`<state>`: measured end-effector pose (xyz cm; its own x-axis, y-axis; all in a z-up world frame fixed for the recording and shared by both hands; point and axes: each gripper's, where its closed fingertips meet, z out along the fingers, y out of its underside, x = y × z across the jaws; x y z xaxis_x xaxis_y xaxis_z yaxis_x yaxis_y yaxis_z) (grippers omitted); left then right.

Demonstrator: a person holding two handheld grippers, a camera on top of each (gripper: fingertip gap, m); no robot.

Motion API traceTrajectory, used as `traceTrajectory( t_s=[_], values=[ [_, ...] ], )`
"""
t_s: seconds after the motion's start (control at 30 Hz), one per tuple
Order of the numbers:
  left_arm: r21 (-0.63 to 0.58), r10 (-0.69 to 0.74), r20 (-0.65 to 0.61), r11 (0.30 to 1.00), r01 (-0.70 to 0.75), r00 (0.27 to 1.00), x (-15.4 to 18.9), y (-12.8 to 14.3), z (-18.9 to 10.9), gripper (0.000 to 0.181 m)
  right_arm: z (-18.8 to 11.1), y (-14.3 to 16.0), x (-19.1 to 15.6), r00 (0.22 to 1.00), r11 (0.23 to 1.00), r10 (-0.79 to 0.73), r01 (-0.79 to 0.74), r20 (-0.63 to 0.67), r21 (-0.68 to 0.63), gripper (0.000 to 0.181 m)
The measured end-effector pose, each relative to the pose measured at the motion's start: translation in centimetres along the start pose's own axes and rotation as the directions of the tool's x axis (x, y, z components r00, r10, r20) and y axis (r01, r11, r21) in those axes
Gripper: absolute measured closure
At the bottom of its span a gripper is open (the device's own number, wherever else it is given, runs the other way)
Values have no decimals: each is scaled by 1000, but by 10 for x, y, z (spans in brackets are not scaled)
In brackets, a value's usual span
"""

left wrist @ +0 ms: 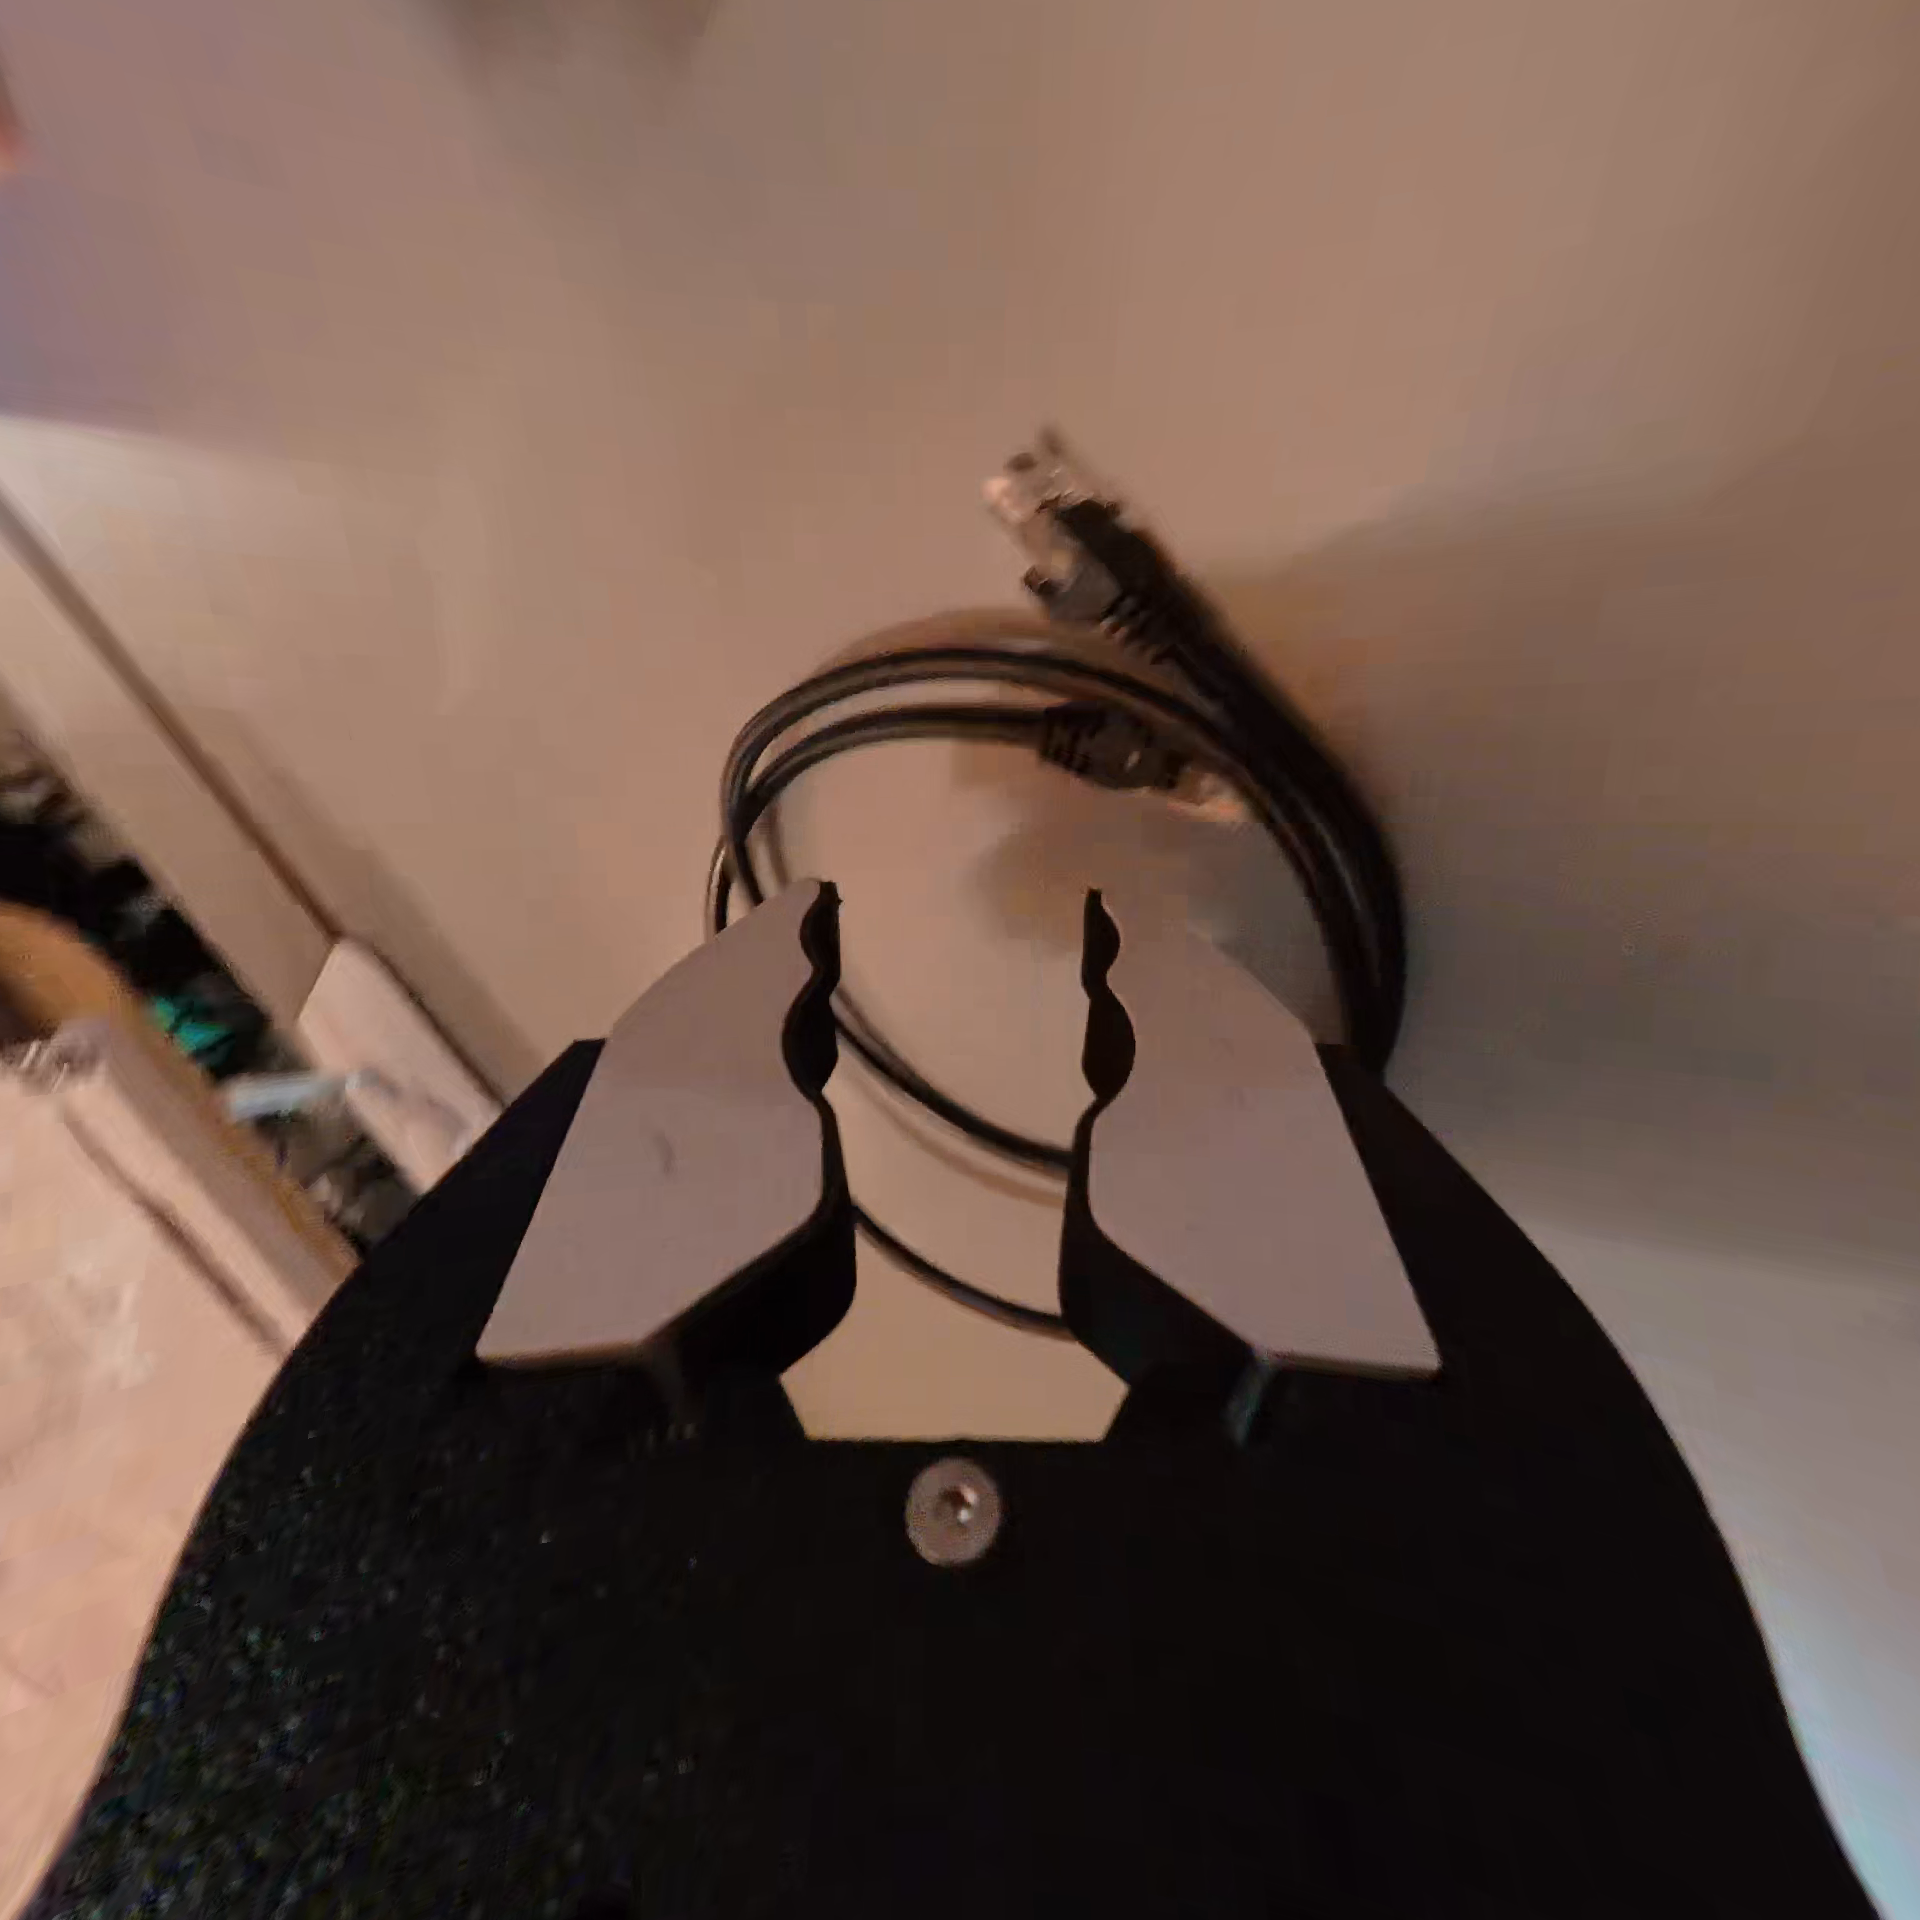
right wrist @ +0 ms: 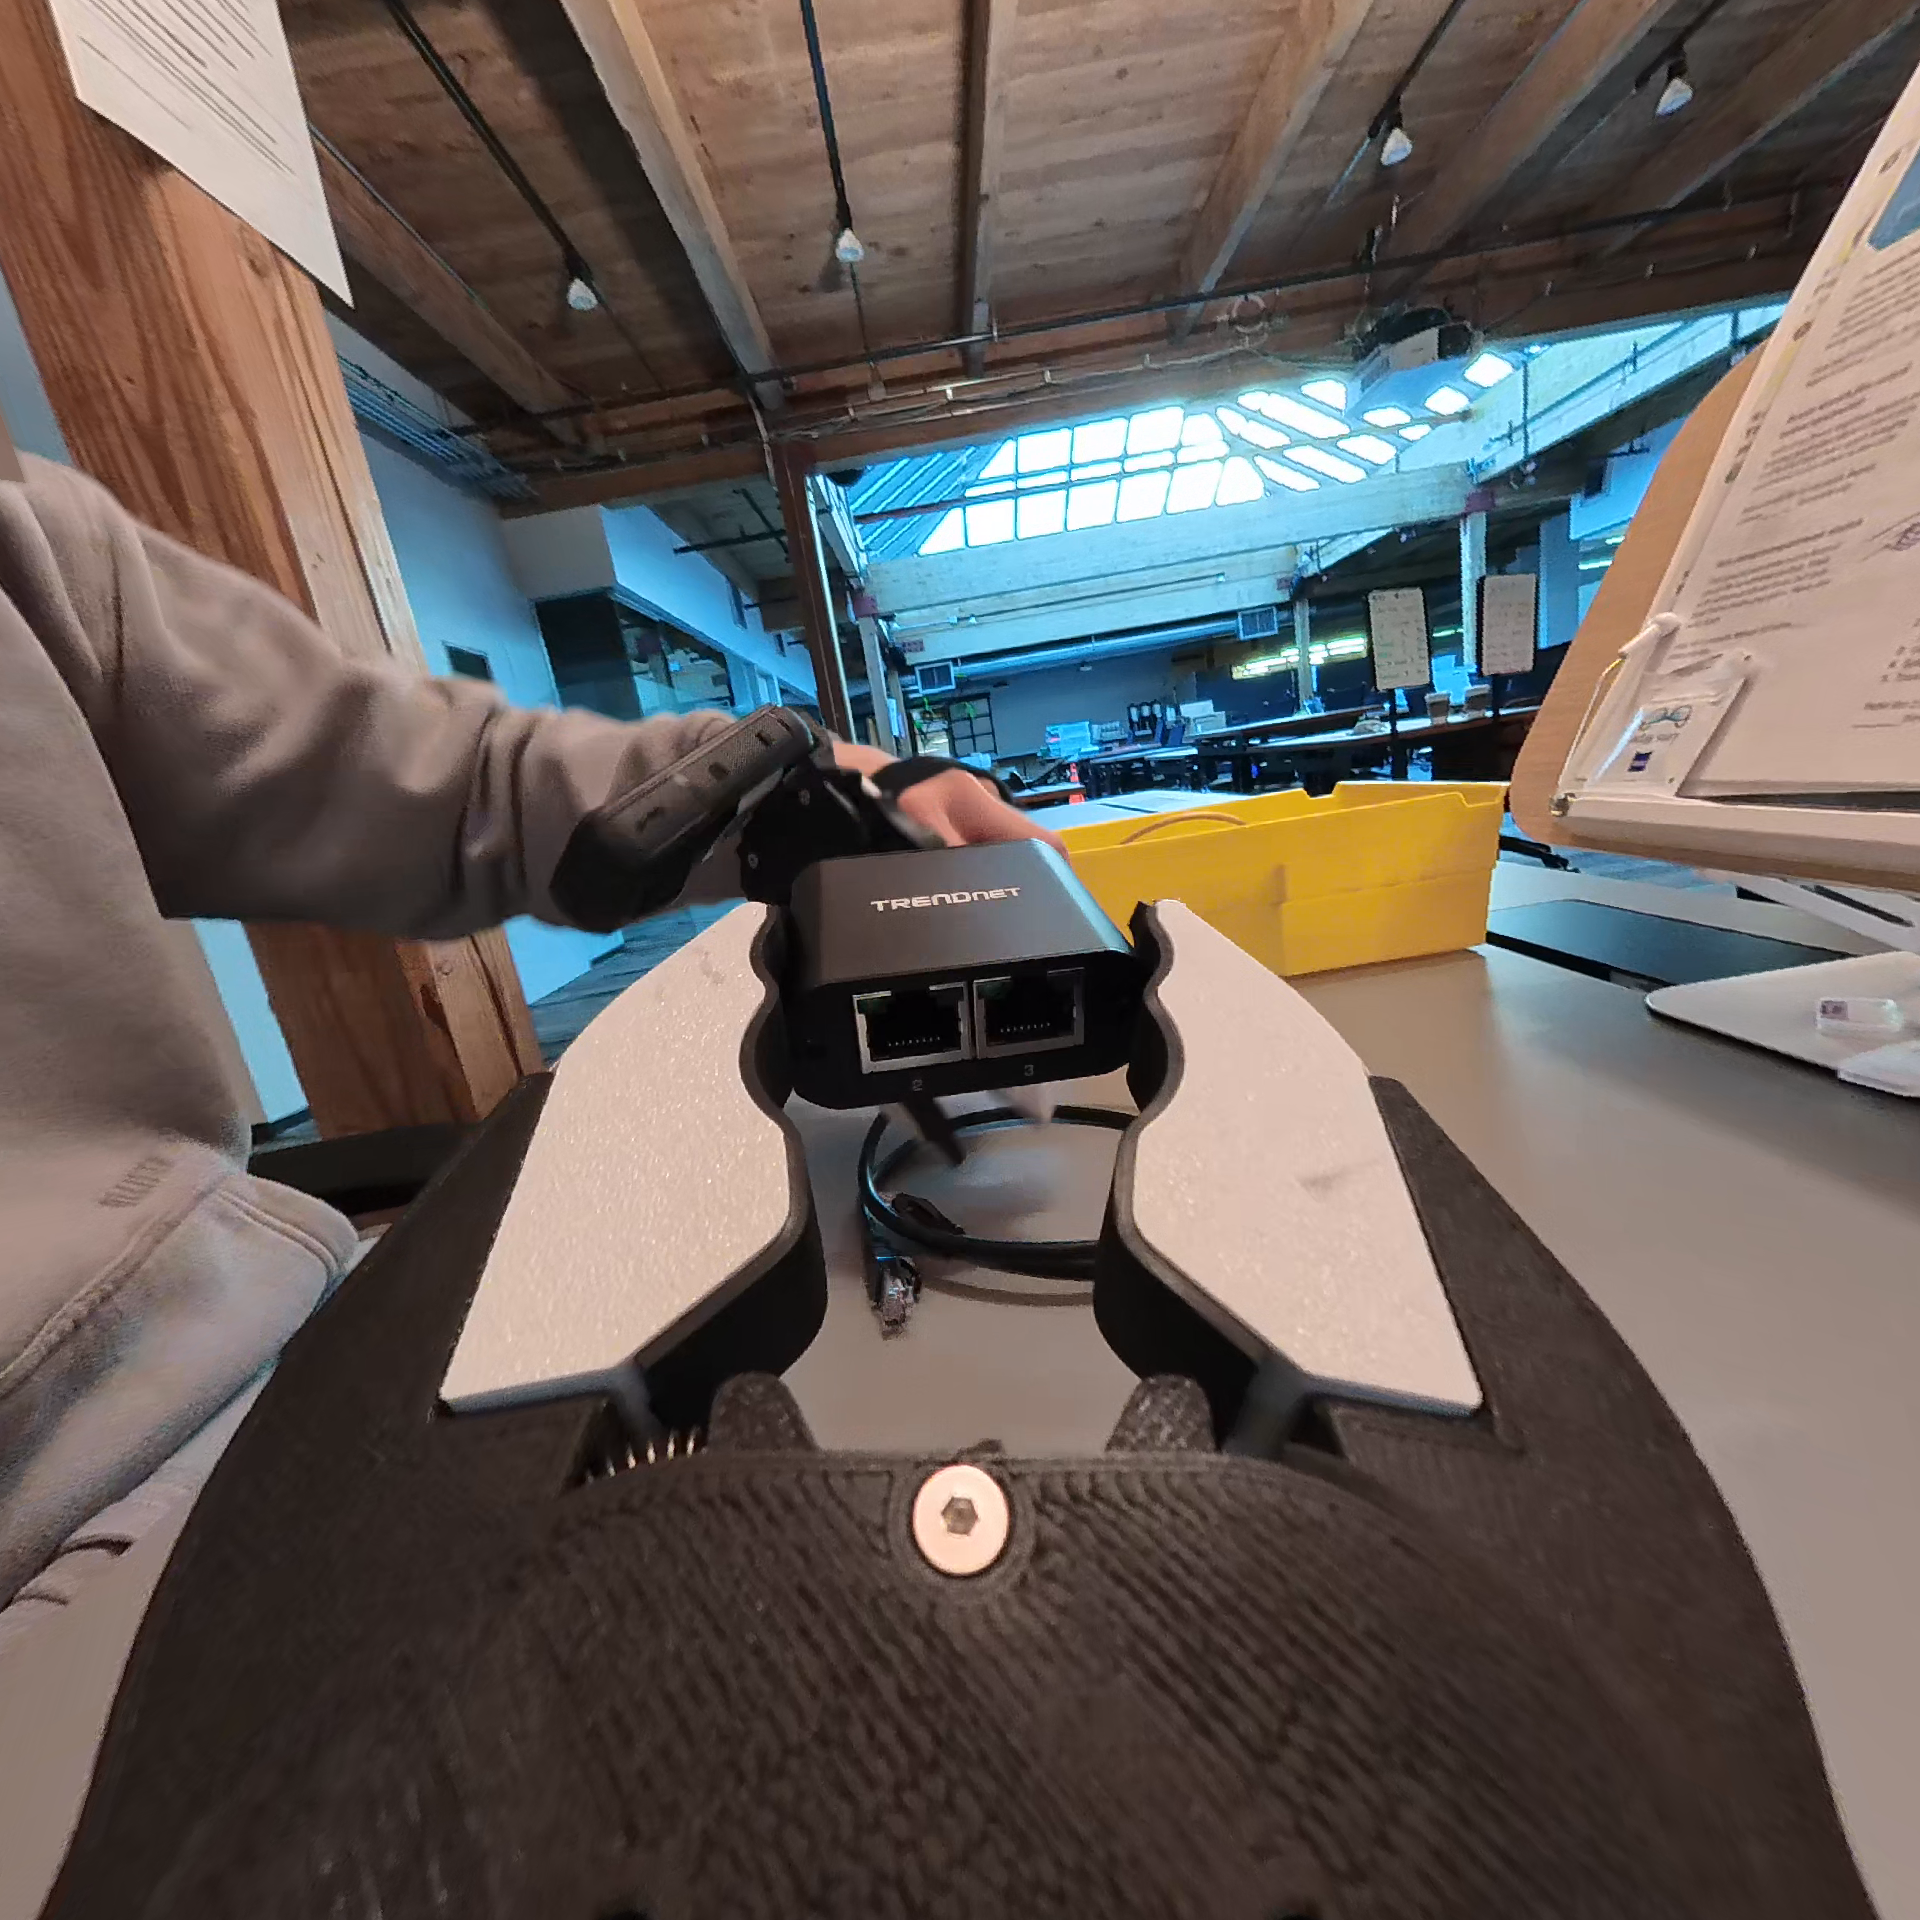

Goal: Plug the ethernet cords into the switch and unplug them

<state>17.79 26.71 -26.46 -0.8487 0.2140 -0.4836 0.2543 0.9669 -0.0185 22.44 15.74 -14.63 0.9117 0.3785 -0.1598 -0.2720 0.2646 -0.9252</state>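
In the left wrist view, our left gripper (left wrist: 958, 914) hangs over the pale desk (left wrist: 623, 520), its jaws apart and nothing between them. Beneath and beyond it lie the thin black ethernet cords (left wrist: 1340, 831), coiled in a loose ring with their clear-tipped plugs (left wrist: 1049, 499) free, none plugged in. We judge the gripper is lined up to pick a plug from the coil. The desk's left edge runs close by, with blurred clutter below it.

In the right wrist view, our right gripper (right wrist: 956, 997) clamps the small black box-shaped switch (right wrist: 951, 935) by its sides, lifted off the desk (right wrist: 1558, 1143) with both empty ports facing us, presumably so a plug can be pushed straight in. The cord coil lies on the desk under the switch. A grey-sleeved arm (right wrist: 312, 779) reaches across behind it, and a yellow plastic bin (right wrist: 1299, 873) sits toward the far edge.
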Motion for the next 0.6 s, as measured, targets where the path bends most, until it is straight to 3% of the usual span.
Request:
traceTrajectory(
  t_s=[0.1, 0.23, 0.37, 0.47, 0.57, 0.6],
  values=[
    [20, 93, -156, 996, -92, 983, 8, -11, 10, 135, -3, -4, 1, 1000, 1000, -2, 2, -6, 13, 118],
    [36, 104, -331, 995, -98, 938, 15, -22, 19, 142, -8, -8, 3, 1000, 1000, -6, 6, -16, 28, 118],
    [95, 70, -348, 995, -40, 935, 11, -38, 23, 151, -11, -11, 4, 1000, 999, -11, 12, -24, 37, 118],
    [101, -79, -299, 988, 113, 951, -1, -39, 29, 166, -13, -12, 6, 1000, 999, -5, 7, -31, 44, 118],
    [28, -330, -403, 928, 372, 854, 11, -33, 27, 181, -13, -10, 7, 999, 999, -6, 7, -38, 35, 117],
    [30, -351, -405, 918, 395, 845, 13, -31, 24, 181, -12, -9, 7, 999, 1000, -8, 9, -38, 29, 117]
  ],
)
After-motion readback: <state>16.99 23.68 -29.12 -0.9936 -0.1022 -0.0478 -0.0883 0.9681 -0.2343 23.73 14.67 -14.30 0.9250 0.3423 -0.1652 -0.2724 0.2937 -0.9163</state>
